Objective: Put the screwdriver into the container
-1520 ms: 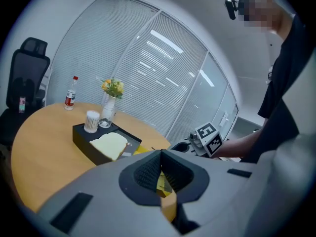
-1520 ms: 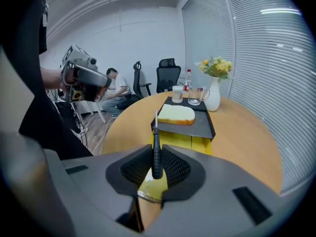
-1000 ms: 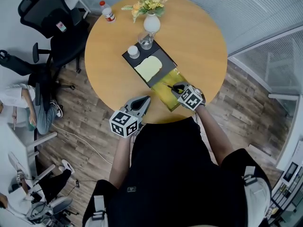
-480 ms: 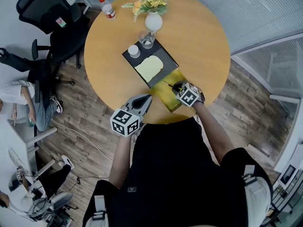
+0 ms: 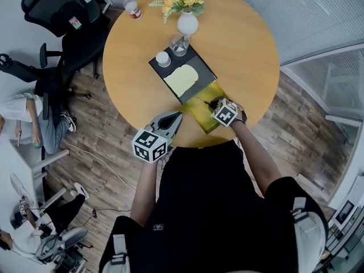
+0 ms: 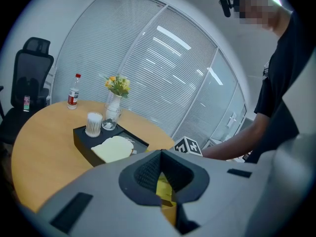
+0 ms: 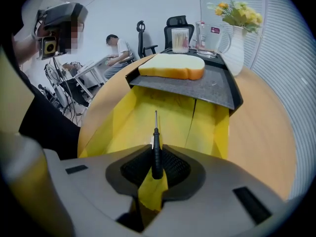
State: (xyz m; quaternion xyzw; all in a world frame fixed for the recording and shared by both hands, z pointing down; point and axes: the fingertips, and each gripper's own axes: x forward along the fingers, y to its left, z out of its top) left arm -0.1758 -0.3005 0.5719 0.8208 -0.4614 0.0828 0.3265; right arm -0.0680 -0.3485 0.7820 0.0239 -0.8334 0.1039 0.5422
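A slim black screwdriver (image 7: 156, 149) sits between the jaws of my right gripper (image 7: 157, 154), which is shut on its handle. Its metal shaft points forward over the open yellow container (image 7: 173, 115). In the head view the right gripper (image 5: 215, 103) hovers above the yellow container (image 5: 203, 117) at the near right of the round wooden table (image 5: 244, 50), and the screwdriver (image 5: 203, 102) pokes out to the left. My left gripper (image 5: 175, 118) hangs at the table's front edge, left of the container. The left gripper (image 6: 160, 154) is shut with nothing in it.
Behind the container lies a black tray (image 5: 200, 73) with a bread slice (image 5: 181, 79) and a white cup (image 5: 163, 58). A glass (image 5: 179, 45), a flower vase (image 5: 187, 23) and a bottle (image 5: 132, 7) stand further back. An office chair (image 5: 62, 21) and a seated person (image 5: 23, 118) are at the left.
The right gripper with the screwdriver has edged slightly further over the yellow container. The left gripper has stayed about where it was.
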